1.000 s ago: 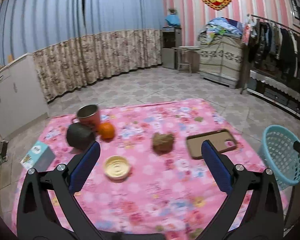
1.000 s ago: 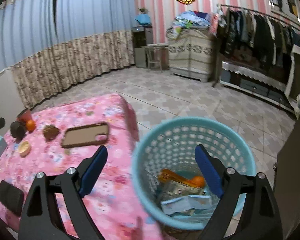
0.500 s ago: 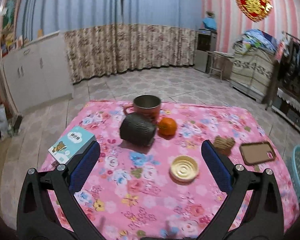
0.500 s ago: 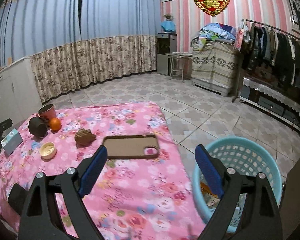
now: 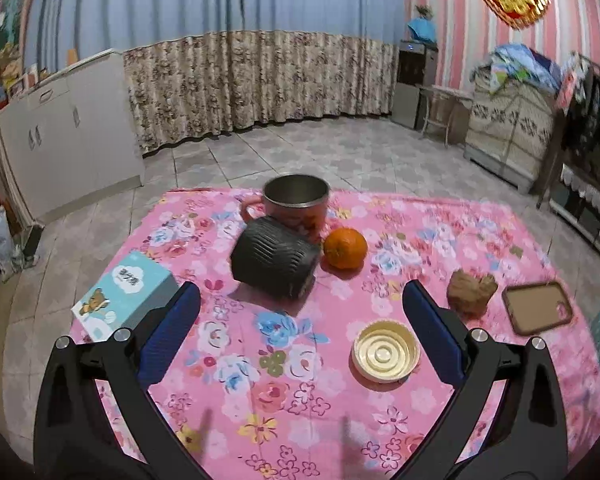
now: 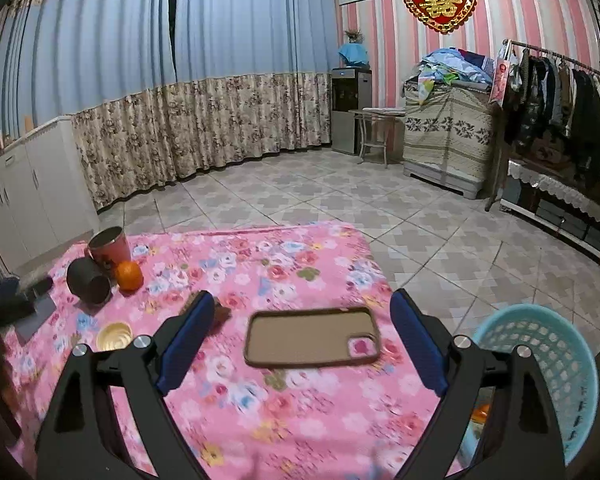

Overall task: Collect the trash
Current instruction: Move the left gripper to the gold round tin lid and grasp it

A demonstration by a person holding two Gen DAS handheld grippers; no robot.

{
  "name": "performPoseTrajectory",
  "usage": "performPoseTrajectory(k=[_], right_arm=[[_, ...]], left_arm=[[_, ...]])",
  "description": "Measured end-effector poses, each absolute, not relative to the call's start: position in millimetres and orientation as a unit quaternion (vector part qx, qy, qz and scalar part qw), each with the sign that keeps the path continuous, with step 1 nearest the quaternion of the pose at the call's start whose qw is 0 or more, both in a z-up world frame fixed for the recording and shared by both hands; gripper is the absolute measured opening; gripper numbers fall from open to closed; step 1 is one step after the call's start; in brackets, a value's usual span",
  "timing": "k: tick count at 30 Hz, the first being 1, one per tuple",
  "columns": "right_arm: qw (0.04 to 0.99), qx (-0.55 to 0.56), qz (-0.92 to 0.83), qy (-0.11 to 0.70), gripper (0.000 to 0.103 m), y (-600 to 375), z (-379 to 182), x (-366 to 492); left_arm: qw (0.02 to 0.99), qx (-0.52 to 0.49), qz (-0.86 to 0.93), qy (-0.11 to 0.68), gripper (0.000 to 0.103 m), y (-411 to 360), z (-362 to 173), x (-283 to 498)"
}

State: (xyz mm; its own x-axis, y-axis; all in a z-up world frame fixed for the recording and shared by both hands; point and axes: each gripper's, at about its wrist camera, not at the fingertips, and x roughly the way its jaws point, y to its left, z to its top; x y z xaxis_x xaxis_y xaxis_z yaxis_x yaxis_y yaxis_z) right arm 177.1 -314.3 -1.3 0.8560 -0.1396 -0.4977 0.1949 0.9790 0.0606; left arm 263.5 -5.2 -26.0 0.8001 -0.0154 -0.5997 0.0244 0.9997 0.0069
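From the left wrist camera, the left gripper hangs over the pink floral tablecloth with its blue-padded fingers spread wide and nothing between them. At 12 o'clock from it a black ribbed cup lies on its side, touching a red mug behind it; an orange sits just beside both, at 1 o'clock. A round gold lid lies near the right finger at 3 o'clock, with a brown crumpled scrap at 2 o'clock and a tissue box at 10 o'clock.

From the right wrist camera, the right gripper is likewise wide apart and empty, a brown phone case lying flat between its fingers. The turquoise trash basket stands off the table at 4 o'clock.
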Motion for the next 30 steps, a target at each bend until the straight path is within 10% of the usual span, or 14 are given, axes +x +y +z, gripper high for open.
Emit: performPoseTrajectory(k=[16,30], right_arm=[[0.952,0.039,-0.079,0.292,0.088,-300.5,-36.5,213.4],[0.948,0.029,-0.075,0.309,0.088,-294.1,-47.7,214.3]], left_arm=[[0.919,0.032,-0.034,0.391,0.096,-35.4,-80.8,290.4],[0.891,0.010,-0.051,0.451,0.043,-25.2,-100.6,303.0]])
